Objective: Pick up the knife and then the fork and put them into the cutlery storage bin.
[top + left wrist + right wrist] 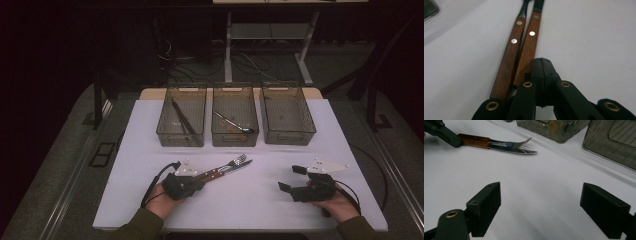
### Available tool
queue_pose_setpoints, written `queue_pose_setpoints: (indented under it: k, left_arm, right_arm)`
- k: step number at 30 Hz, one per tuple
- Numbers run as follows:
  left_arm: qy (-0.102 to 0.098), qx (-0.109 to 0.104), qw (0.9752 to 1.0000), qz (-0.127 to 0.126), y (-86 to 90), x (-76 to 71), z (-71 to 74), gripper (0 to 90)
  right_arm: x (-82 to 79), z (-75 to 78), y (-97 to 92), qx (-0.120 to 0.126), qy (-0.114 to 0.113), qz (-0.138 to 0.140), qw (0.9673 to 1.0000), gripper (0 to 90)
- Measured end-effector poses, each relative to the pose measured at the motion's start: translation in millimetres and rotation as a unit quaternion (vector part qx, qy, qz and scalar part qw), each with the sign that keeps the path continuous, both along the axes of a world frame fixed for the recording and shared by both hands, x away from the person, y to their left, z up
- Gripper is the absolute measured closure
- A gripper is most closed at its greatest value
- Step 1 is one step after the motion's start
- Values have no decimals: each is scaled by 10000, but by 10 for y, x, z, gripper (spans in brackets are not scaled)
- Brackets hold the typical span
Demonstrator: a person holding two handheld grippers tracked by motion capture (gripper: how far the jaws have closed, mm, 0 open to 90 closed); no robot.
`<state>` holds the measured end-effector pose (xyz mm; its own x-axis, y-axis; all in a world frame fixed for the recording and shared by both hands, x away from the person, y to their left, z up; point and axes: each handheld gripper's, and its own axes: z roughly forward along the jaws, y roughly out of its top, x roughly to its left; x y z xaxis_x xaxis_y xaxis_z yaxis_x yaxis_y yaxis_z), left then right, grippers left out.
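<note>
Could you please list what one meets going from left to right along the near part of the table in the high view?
Left tongs → fork and knife lying side by side → right tongs.

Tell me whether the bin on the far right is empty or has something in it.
Empty. In the high view the right bin shows only its bare floor, while the left bin and middle bin hold utensils.
</note>
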<state>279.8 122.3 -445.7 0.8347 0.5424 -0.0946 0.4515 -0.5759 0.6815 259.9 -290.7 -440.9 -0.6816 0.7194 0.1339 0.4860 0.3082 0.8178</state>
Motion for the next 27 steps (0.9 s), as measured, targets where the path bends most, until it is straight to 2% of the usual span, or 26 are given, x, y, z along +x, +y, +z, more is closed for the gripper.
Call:
queue_pose_setpoints:
  k: [2, 4, 7, 10, 13, 17, 20, 27]
  left_arm:
    - [-6, -26, 10000, -36, 3, -2, 7, 894]
    - [-18, -143, 9998, -104, 4, -3, 26, 892]
    - [-146, -299, 9992, -202, -34, 44, 88, 805]
    - [-188, -444, 9982, -344, -99, 123, 115, 742]
    - [-162, -448, 9979, -446, -171, 197, 115, 685]
    - [-230, -438, 9974, -518, -265, 297, 119, 640]
    - [-227, -485, 9969, -578, -329, 365, 112, 646]
    - [-258, -319, 9963, -753, -510, 463, 55, 694]
  right_arm:
    - [-1, 2, 0, 0, 2, 5, 10000, 168]
    - [-2, 4, 0, 4, 4, 10, 10000, 168]
    - [3, 2, 1, 23, 8, 12, 10000, 168]
    - [8, -1, 5, 12, 2, 9, 10000, 168]
    - [5, 1, 7, 13, -5, 15, 10000, 168]
    - [12, -6, 4, -2, 0, 13, 10000, 168]
    - [11, -7, 2, 4, 3, 13, 10000, 168]
    - [13, -9, 9, -2, 24, 17, 10000, 168]
